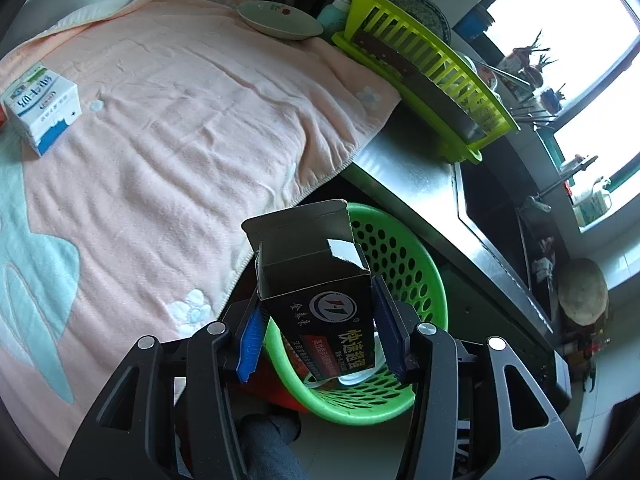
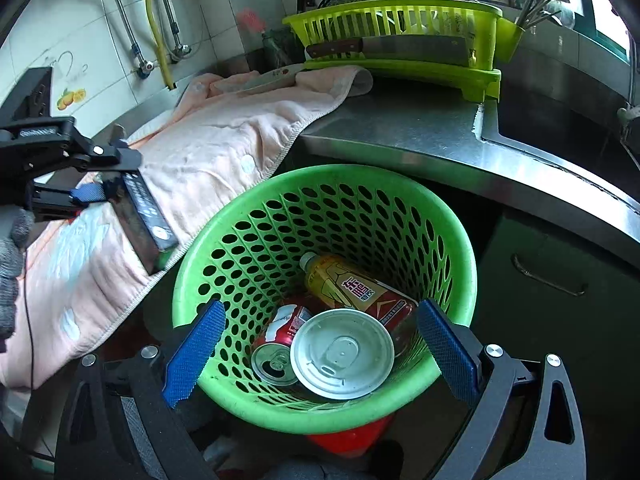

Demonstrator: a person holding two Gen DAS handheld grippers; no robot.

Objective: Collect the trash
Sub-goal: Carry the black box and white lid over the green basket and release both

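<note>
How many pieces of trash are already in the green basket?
3 visible: a red soda can at lower left, a silver-topped can beside it, and a yellow-labelled bottle lying behind them. Smaller items underneath may be hidden. The black box is not in yet.

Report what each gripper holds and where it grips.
The left gripper clamps the black box by its two narrow sides, near the printed lower end. The right gripper holds nothing, open above the green basket.

Daylight from blown-out window (image 1: pixel 560 36); dim underneath; strong fisheye distortion, dark corners.
</note>
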